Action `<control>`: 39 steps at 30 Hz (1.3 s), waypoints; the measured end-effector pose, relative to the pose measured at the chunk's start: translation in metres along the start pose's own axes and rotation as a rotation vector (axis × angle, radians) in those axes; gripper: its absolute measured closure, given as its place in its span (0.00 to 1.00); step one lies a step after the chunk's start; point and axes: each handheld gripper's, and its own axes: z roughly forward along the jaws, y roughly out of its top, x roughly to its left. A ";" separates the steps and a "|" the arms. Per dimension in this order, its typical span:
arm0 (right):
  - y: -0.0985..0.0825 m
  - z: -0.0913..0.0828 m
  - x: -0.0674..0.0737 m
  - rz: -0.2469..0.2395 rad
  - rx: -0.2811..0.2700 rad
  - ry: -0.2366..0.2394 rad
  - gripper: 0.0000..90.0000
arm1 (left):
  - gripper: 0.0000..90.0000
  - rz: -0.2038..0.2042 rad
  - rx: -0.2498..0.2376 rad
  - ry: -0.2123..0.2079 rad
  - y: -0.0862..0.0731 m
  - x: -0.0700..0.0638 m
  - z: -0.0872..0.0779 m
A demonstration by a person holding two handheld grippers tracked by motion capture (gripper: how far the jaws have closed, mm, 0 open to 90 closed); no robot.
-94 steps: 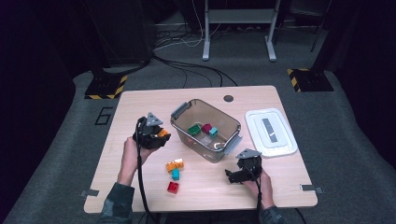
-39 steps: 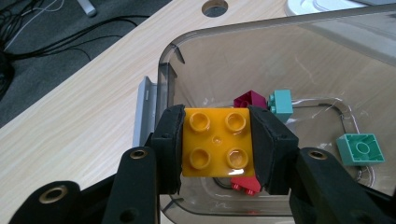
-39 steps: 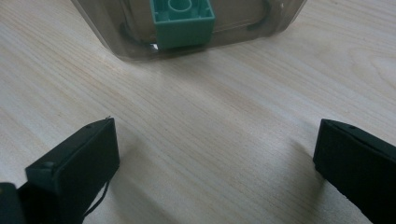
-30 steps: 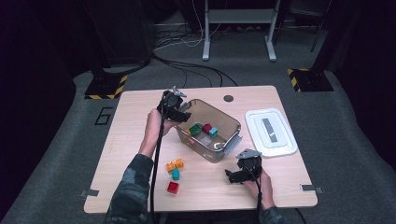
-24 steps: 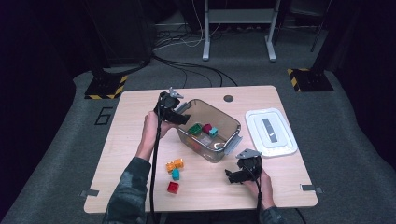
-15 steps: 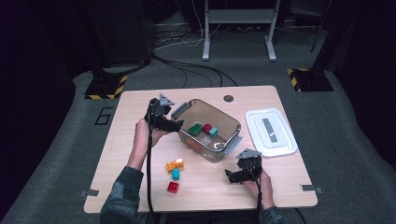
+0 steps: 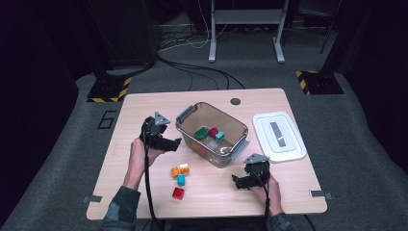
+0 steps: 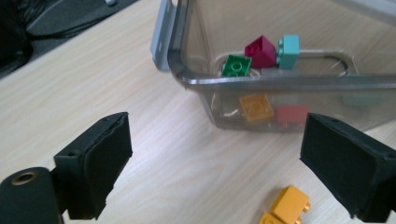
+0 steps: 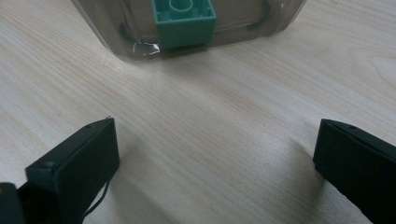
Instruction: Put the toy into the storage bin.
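Observation:
A clear plastic bin (image 7: 230,117) stands mid-table with a green brick (image 7: 200,133), a dark red brick (image 7: 212,132) and a teal brick (image 7: 220,135) inside. Through its wall, the left gripper view shows an orange brick (image 8: 256,107) and a red brick (image 8: 292,114). My left gripper (image 7: 173,144) hovers just left of the bin. Its jaws have just been opening and are wide apart over bare wood (image 8: 215,172), with nothing between them. My right gripper (image 7: 235,182) rests open near the bin's front corner, facing a teal brick (image 9: 184,21) behind the wall.
Loose on the table in front of the bin lie an orange brick (image 7: 180,170), a small teal brick (image 7: 181,180) and a red brick (image 7: 178,193). A white lid (image 7: 279,136) lies right of the bin. A round hole (image 7: 235,101) sits near the far edge.
My left gripper has drawn back from over the bin's left end to the table beside it, lower down. The orange brick it carried earlier is gone from its jaws. The right gripper has stayed put.

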 end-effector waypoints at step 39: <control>0.000 0.000 0.000 -0.002 0.001 0.000 0.00 | 0.10 -0.025 0.129 -0.155 -0.070 -0.035 0.057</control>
